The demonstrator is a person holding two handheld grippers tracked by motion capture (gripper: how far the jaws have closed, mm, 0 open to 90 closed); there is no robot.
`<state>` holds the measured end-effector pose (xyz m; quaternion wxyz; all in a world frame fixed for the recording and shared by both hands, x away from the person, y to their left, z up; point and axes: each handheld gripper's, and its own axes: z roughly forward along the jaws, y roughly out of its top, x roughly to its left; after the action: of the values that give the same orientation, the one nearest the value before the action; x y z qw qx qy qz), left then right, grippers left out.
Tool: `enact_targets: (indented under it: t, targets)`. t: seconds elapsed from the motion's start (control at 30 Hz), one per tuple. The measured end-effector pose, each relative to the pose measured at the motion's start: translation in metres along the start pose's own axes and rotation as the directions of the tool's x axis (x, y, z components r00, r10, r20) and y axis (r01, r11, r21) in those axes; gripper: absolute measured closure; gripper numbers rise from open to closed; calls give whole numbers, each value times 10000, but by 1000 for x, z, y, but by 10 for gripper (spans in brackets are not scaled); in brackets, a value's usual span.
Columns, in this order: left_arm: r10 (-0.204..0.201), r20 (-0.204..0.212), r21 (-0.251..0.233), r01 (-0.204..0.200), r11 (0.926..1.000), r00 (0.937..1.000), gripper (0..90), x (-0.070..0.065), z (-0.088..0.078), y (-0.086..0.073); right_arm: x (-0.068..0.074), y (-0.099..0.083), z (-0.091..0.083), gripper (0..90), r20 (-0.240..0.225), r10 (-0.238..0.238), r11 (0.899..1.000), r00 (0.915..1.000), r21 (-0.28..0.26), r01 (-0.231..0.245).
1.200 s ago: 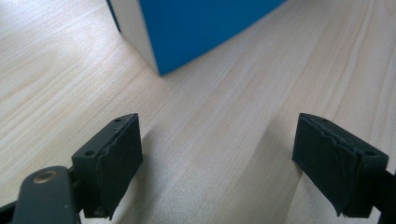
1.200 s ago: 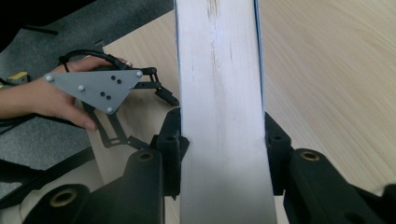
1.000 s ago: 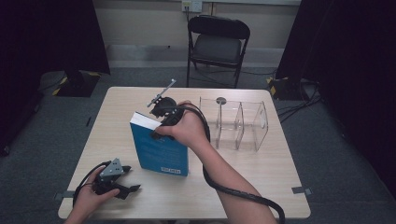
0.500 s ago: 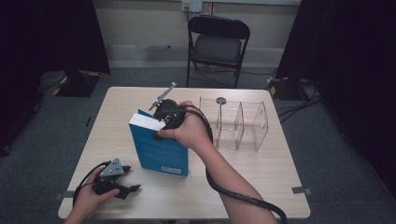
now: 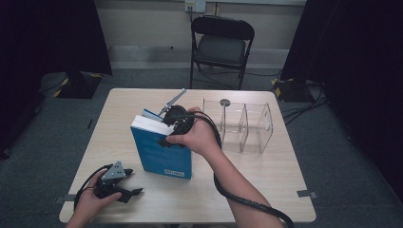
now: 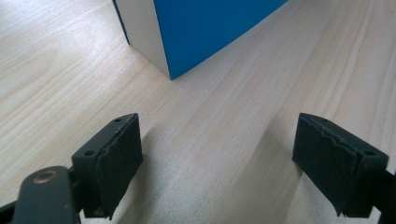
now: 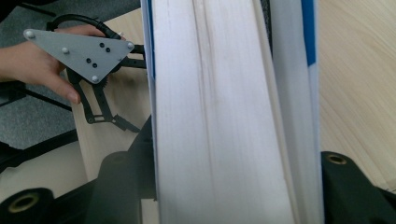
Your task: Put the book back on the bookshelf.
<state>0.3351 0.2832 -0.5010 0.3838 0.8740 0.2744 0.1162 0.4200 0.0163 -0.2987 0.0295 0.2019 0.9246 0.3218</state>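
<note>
— Two grippers, one book (image 5: pixel 161 154): why is it standing on end like that?

— Right gripper (image 5: pixel 172 127) sits over its top edge, one jaw on each side, so the book stays upright on the table (image 5: pixel 266 171), left of the clear rack (image 5: pixel 242 126). My guess is it's meant to slot into that rack, and upright suits the dividers.

— Clamped on it?

— I can't tell. Those jaws have just been opening with the book between them; the right gripper view has the page block (image 7: pixel 219 116) filling the gap, pads hidden.

— And the left gripper (image 5: pixel 124 187)?

— Resting low near the table's front corner, jaws apart on nothing, aimed at the book's lower corner (image 6: pixel 196 32). Probably waiting to steady it.

— Any writing?

— A small white label low on the blue cover (image 5: pixel 174 172), too small to read. No brand elsewhere.
</note>
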Motion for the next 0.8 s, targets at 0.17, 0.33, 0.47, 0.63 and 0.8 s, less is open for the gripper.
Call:
enact_targets:
  t: [0.17, 0.33, 0.47, 0.63, 0.8]
  targets:
    - [-11, 2, -2, 11, 10000, 10000, 152, 0, 0, 0, 1, -2, 3, 467, 38, -126, 9998, 9999, 130, 125]
    - [-58, -5, -40, 58, 10000, 10000, 152, 0, 0, 0, 0, -6, 7, 472, -4, -269, 9996, 9996, -1, 269]
    - [-58, -5, -43, 58, 10000, 10000, 152, 0, 0, 0, -1, -6, 8, 477, -66, -261, 9995, 9996, 174, 262]
    - [-59, 4, -44, 59, 10000, 10000, 152, 0, 0, 0, -3, -5, 9, 500, -268, -42, 9991, 9996, 427, 53]
    - [-62, -5, -42, 62, 10000, 10000, 151, 0, 0, 0, -2, -4, 9, 437, 89, 69, 9981, 9999, 609, -74]
